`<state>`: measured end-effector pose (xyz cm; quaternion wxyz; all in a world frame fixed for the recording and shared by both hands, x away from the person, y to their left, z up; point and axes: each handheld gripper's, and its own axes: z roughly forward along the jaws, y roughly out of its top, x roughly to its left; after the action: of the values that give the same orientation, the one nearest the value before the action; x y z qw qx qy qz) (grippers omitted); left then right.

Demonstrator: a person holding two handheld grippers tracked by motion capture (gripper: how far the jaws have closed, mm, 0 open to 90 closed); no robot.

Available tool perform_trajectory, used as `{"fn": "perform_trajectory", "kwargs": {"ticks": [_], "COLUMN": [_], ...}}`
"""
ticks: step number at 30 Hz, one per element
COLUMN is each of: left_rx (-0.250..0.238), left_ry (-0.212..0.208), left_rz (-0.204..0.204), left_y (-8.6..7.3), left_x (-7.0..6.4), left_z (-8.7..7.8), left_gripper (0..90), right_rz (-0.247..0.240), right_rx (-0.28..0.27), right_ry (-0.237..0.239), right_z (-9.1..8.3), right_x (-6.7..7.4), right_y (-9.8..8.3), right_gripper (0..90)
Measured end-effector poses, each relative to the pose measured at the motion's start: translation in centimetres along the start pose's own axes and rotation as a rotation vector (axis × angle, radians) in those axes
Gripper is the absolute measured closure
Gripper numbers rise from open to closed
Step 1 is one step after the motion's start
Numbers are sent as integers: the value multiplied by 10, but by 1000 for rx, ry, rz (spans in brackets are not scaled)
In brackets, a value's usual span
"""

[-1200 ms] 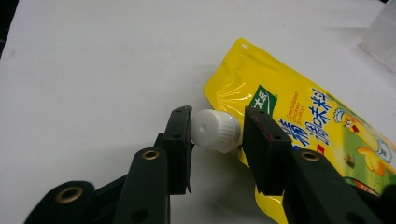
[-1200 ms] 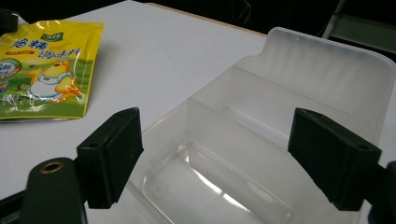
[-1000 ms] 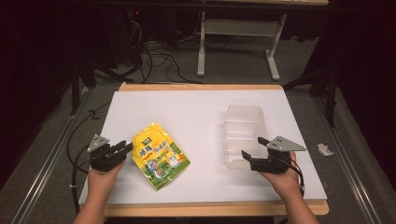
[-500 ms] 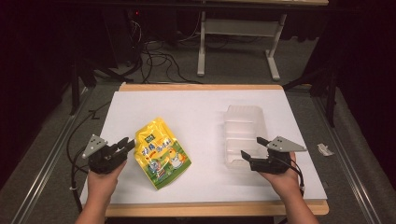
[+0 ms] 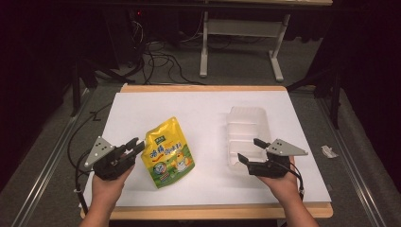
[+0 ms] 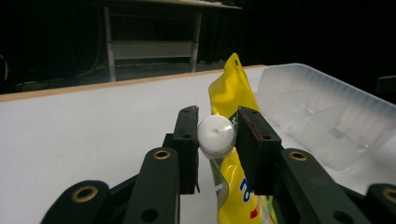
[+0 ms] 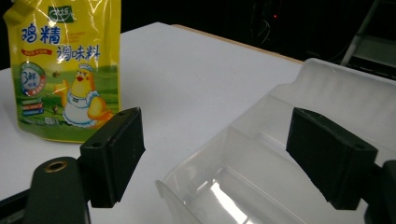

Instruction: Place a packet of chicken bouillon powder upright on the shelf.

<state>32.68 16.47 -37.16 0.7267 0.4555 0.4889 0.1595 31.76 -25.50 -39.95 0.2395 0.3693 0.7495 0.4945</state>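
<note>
pouch tipped up off the table since the earlier frame, lifted by its cap.
left gripper at lower left of the high view was clenched on the white cap of the yellow pouch, which hung tilted left of centre; right gripper stood released over the clear tray's near rim at lower right. lifting seemed in hand; next, probably carrying the pouch across and lowering it into the tray.

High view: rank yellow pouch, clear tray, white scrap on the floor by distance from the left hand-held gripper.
1. Yellow stand-up seasoning pouch: its cap clamped in the left hand-held gripper.
2. Clear plastic compartment tray: to the right, mid-table.
3. White crumpled scrap: far right, on the floor off the table.
</note>
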Motion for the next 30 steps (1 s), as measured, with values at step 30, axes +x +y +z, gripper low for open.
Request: {"fn": "perform_trajectory", "kwargs": {"ticks": [30], "left_rx": [27], "left_ry": [-78], "left_rz": [51], "left_y": [-5], "left_x": [-27], "left_z": [-5], "left_gripper": [698], "right_rz": [-41], "right_rx": [4], "right_ry": [202], "right_z": [74], "right_x": [62], "right_y": [46], "right_gripper": [196]}}
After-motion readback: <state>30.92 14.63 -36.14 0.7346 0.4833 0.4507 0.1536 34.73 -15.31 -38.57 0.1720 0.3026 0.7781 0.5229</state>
